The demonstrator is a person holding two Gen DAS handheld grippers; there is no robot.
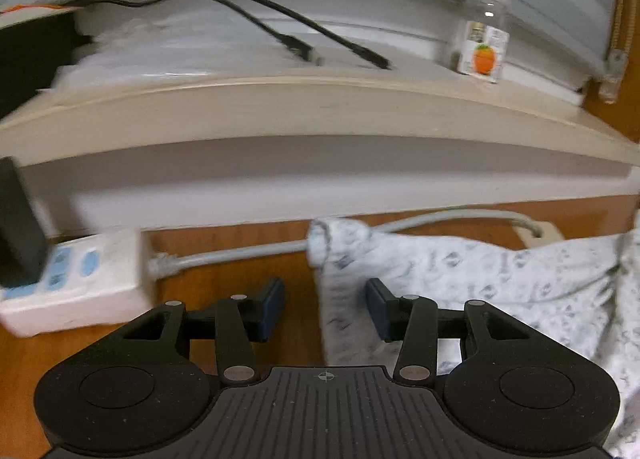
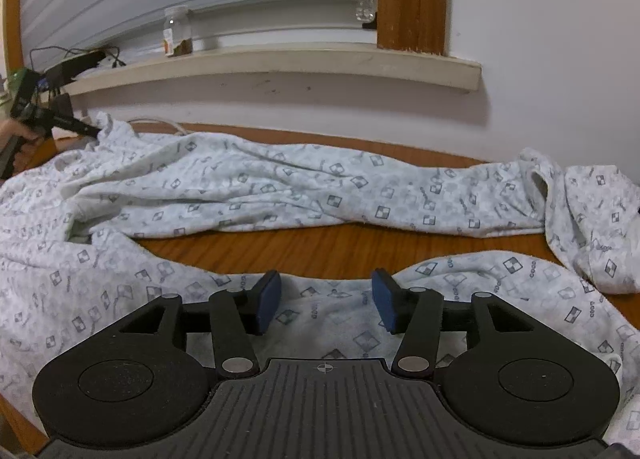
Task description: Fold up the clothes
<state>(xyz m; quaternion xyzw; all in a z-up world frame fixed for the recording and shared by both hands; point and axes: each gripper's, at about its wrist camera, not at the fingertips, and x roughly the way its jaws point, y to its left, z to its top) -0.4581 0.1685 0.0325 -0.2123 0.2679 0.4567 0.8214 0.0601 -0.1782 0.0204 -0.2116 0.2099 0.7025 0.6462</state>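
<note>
My left gripper [image 1: 326, 309] has its jaws apart, nothing pinched. The blue pads [image 1: 272, 309] stand clear of the cloth: the left pad is over bare wooden table [image 1: 240, 259], the right pad over the edge of the garment [image 1: 480, 283]. The garment, white with a small grey print, has one rolled end just ahead of my right pad and spreads away to the right of my fingers. A grey cable [image 1: 240, 255] runs across the table ahead of the fingers, passing behind that rolled end, to a white power strip [image 1: 76, 283] ahead and left of my left pad. Further ahead and above is a pale window sill [image 1: 320, 107] with two black cables [image 1: 304, 35] and a clear jar with an orange label [image 1: 482, 39]. This view is somewhat blurred.

My right gripper [image 2: 326, 301] also has its jaws apart and grips nothing. Both pads [image 2: 268, 301] hover over a fold of the same garment [image 2: 280, 187]. Whether they touch the cloth, I cannot tell. Ahead of the fingers a strip of bare table [image 2: 320, 251] separates this fold from a long bunched stretch of cloth lying across the view. Far ahead to the left, the other gripper shows at the garment's far end, held by a hand [image 2: 16, 131].
</note>
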